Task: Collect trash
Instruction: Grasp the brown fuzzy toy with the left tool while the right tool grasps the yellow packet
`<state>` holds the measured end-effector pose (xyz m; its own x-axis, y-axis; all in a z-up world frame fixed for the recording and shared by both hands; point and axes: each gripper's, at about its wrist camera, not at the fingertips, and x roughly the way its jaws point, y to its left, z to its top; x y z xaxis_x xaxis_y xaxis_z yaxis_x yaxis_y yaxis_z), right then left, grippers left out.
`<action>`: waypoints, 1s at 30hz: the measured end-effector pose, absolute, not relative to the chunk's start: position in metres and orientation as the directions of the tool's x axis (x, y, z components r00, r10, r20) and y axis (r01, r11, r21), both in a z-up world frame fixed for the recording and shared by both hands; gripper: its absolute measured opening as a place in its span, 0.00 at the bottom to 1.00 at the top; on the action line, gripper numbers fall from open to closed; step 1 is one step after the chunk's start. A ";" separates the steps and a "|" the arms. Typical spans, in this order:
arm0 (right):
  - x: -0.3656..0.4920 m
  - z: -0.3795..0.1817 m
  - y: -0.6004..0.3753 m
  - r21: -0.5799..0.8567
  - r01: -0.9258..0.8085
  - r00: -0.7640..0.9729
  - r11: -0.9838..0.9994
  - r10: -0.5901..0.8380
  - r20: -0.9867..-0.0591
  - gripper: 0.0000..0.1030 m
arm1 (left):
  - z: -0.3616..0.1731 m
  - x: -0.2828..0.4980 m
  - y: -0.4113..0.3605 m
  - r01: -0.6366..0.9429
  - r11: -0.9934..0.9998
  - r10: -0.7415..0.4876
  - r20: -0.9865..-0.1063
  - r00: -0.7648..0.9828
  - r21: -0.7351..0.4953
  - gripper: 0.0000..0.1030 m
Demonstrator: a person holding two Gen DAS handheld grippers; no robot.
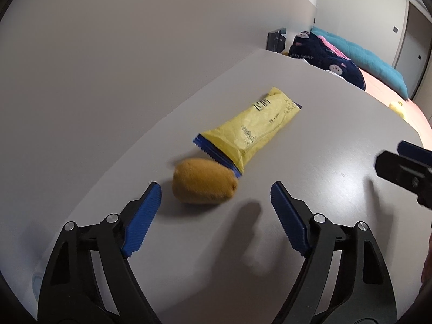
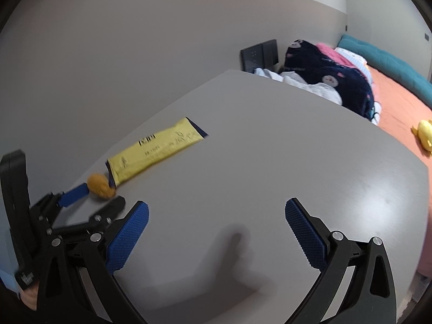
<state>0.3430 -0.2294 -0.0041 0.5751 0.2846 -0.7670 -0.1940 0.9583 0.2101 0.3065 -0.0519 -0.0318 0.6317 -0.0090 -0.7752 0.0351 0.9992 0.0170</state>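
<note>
Now the left gripper is hanging just in front of the lump, an orange-brown, roundish piece that is lying on the grey table. This lump is my landmark. Its far end is touching the torn, blue-edged mouth of the yellow wrapper, which is stretching away from the lump toward the wall. The left jaws are standing spread, with nothing between the pads; the lump is sitting just beyond the left fingertip, not yet inside the gap. The right gripper is waiting to the right of the lump, well apart from it, over bare table, and its jaws are also spread and holding nothing.

I am judging that the step in hand is picking up the lump with the left gripper. To do it well, the gripper should be going forward and a little to its left, so that the lump is lying centred between both pads before any closing. The pads should be coming low, near the table, because the round shape may roll away if only one pad is pushing it. Closing should be slow and gentle, since the lump is looking soft. The wrapper is touching it, so a careless push may be dragging both.
</note>
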 end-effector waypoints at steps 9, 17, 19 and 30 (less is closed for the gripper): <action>0.374 -0.012 -0.193 0.238 -0.188 0.531 0.953 0.303 -0.791 0.98 | -0.034 0.315 -0.046 0.076 0.997 -0.055 -0.789 0.612 -0.011 0.44; 0.397 -0.019 -0.166 0.269 -0.159 0.489 0.950 0.312 -0.814 0.98 | -0.025 0.312 -0.038 0.077 0.997 -0.047 -0.781 0.623 0.002 0.44; 0.406 -0.022 -0.155 0.284 -0.150 0.461 0.947 0.321 -0.827 0.98 | -0.025 0.312 -0.036 0.077 0.997 -0.046 -0.782 0.622 0.002 0.44; 0.422 -0.027 -0.126 0.274 -0.172 0.388 0.946 0.321 -0.864 0.55 | -0.023 0.308 -0.033 0.091 0.996 -0.072 -0.778 0.624 -0.019 0.44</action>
